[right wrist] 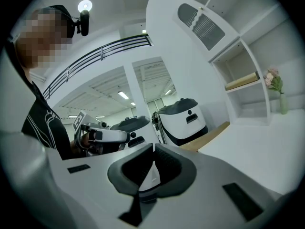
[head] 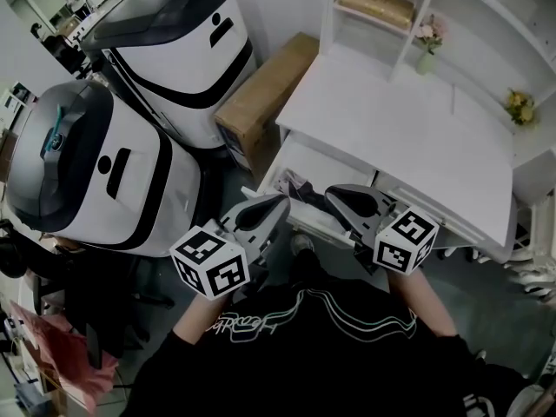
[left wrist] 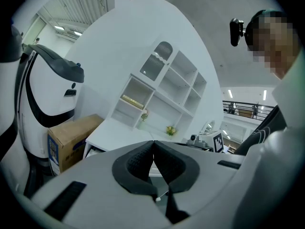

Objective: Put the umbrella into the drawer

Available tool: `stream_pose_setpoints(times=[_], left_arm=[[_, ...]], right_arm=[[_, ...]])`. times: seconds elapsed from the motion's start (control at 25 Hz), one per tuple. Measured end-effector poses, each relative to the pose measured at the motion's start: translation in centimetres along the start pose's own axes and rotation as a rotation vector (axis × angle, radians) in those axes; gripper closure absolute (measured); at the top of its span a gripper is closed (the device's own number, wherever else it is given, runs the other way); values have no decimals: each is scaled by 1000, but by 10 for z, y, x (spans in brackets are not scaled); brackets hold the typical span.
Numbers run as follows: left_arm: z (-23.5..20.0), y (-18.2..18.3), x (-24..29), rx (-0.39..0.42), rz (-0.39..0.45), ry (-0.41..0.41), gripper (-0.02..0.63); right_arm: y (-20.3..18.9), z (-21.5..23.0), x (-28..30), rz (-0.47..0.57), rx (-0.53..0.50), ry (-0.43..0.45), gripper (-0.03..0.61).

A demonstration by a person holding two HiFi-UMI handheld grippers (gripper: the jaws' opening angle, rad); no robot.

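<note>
Umbrella (head: 300, 187) apparently the dark bundle lying in the open drawer (head: 317, 163) under the desk (head: 391, 120), just ahead, between left gripper (head: 276, 207) and right gripper (head: 335, 196); long axis unclear; left slightly nearer. Both pairs of jaws pressed together, pinching nothing

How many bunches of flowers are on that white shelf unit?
2. A pink bunch stands near the middle of the white shelf unit; a yellow bunch sits farther right. Shelf walls may hide more.
</note>
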State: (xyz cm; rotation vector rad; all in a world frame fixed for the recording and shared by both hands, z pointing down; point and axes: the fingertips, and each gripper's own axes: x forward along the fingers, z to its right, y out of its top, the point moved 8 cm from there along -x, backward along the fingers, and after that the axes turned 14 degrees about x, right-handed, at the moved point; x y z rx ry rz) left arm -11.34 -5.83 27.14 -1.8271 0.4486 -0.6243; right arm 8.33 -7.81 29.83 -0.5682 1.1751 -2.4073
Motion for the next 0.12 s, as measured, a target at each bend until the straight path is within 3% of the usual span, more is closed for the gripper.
stream_pose_setpoints(times=[0.12], left_arm=[[-4,1,4,1,2,8,594]], right_arm=[[3,4,3,0,-5,4,529]])
